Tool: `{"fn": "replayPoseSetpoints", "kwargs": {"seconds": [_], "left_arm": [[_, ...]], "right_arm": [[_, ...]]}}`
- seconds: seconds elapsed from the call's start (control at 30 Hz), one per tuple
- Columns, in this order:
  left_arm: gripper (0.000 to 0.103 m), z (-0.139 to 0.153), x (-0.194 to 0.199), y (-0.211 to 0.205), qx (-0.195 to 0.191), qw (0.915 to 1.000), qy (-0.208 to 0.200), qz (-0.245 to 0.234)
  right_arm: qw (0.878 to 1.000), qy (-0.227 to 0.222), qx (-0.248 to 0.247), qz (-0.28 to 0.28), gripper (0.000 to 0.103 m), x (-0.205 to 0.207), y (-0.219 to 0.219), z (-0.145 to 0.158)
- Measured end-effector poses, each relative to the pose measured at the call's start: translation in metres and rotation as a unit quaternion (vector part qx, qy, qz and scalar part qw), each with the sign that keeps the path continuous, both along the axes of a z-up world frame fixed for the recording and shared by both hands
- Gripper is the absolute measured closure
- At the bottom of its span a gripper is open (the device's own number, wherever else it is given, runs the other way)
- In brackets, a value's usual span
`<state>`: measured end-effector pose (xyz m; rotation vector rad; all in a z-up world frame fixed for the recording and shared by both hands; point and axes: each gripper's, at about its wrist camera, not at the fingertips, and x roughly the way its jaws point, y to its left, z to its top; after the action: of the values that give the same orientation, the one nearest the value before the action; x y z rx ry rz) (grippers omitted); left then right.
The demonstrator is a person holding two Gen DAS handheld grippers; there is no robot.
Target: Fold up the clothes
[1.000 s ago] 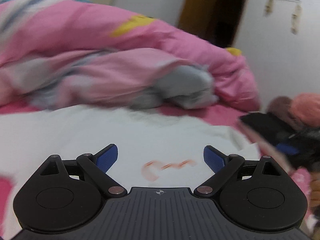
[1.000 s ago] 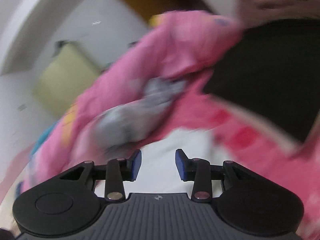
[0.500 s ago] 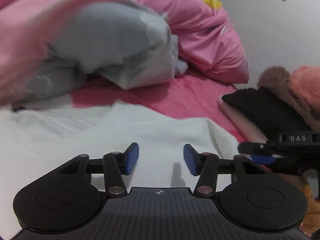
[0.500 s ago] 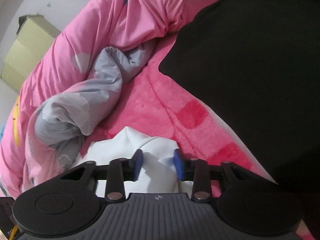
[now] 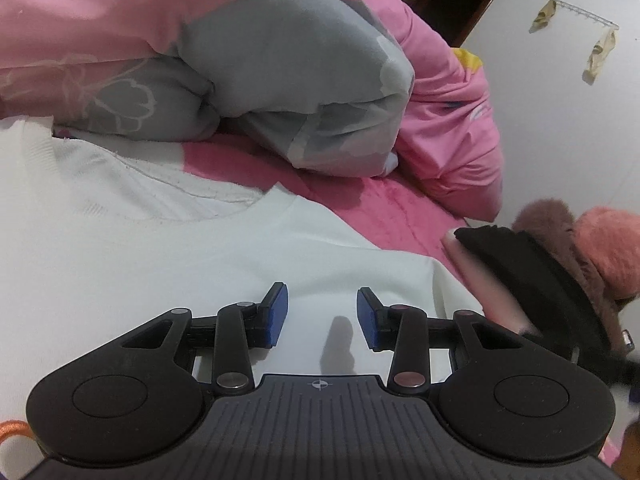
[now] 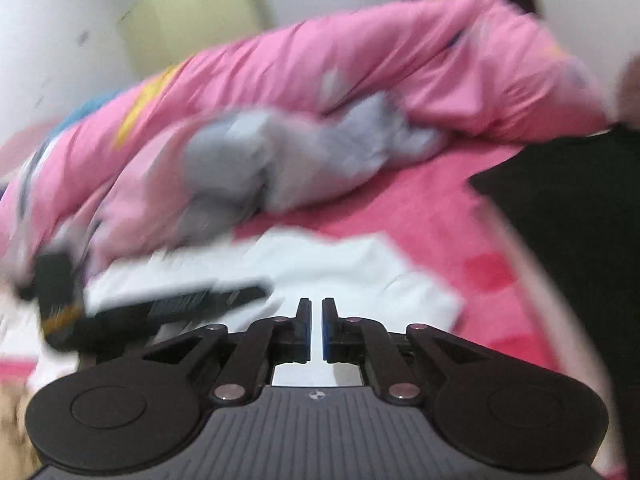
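A white T-shirt (image 5: pixel 168 248) lies spread on the pink bed sheet (image 5: pixel 372 208), collar toward the quilt. My left gripper (image 5: pixel 320 312) hovers open just above the shirt near its right shoulder, nothing between its blue pads. In the blurred right wrist view the shirt (image 6: pixel 340 264) lies ahead. My right gripper (image 6: pixel 316 320) is nearly shut, with a thin gap between its pads. I cannot tell whether it pinches the shirt. The left gripper's body (image 6: pixel 160 304) shows as a dark blur at the left.
A bunched pink and grey quilt (image 5: pixel 280 72) lies behind the shirt. A black garment (image 5: pixel 532 268) and fluffy pink and brown items (image 5: pixel 600 240) sit at the right. The black garment also fills the right of the right wrist view (image 6: pixel 568 240). A white wall (image 5: pixel 568 120) is behind.
The left gripper has opened a little and moved closer over the shirt's shoulder. The right gripper has closed almost fully and swung left, away from the black garment; its view is blurred by motion.
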<state>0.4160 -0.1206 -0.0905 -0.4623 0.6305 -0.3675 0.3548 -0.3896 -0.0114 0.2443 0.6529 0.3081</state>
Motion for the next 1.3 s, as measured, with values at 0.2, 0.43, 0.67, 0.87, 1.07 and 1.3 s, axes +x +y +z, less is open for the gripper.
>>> {"fn": "replayPoseSetpoints", "kwargs": {"seconds": [0.2, 0.43, 0.67, 0.87, 1.07, 1.3], "left_arm": [[0.063, -0.002, 0.000, 0.002, -0.011, 0.9999, -0.005, 0.000], [0.063, -0.005, 0.000, 0.009, -0.036, 0.9993, -0.004, 0.007], [0.063, -0.006, 0.000, 0.014, -0.047, 0.9987, -0.001, 0.019], [0.063, -0.008, 0.001, 0.015, -0.050, 0.9986, 0.002, 0.019], [0.063, -0.008, 0.001, 0.016, -0.052, 0.9985, 0.003, 0.019], [0.063, -0.011, -0.001, 0.026, -0.082, 0.9958, -0.004, 0.040]], "right_arm": [[0.993, 0.080, 0.004, -0.090, 0.048, 0.066, -0.029, -0.013], [0.996, 0.059, -0.001, -0.067, 0.093, 0.060, -0.022, -0.018], [0.946, -0.128, -0.272, 0.124, 0.091, -0.025, 0.068, -0.012], [0.892, -0.129, -0.368, 0.227, 0.086, -0.071, 0.104, -0.036], [0.965, -0.116, -0.171, 0.161, 0.064, -0.045, 0.058, 0.011], [0.993, 0.015, -0.070, 0.098, 0.067, 0.040, 0.040, -0.012]]}}
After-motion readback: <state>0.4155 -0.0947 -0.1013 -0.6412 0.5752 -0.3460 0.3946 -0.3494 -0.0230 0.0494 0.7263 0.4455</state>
